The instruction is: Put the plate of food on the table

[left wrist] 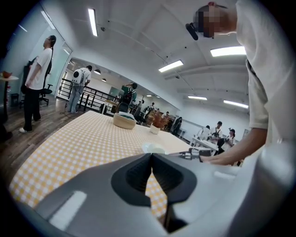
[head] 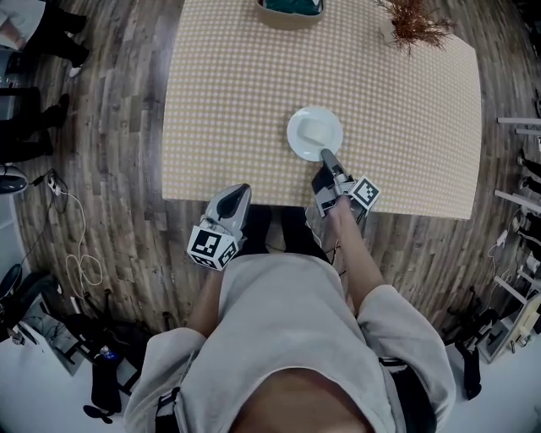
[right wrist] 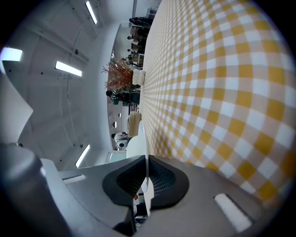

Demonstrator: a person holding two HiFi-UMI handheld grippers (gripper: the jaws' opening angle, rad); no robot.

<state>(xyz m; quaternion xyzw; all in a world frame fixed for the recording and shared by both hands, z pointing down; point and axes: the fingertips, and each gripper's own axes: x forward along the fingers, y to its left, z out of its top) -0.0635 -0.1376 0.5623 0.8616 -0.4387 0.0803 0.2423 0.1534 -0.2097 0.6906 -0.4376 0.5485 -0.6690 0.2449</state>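
A white plate is over the yellow checked tablecloth, near the table's front edge; whether it rests on the cloth or hangs just above it I cannot tell. No food on it is distinct. My right gripper is shut on the plate's near rim. In the right gripper view the plate stands edge-on, its thin rim pinched by my right gripper. My left gripper hangs just off the front edge, left of the plate, shut and empty. Its view shows the plate ahead.
A basket with dark green contents sits at the table's far edge, and a vase of dried plants at the far right corner. Cables lie on the wood floor at left. People stand at the far left. Racks line the right side.
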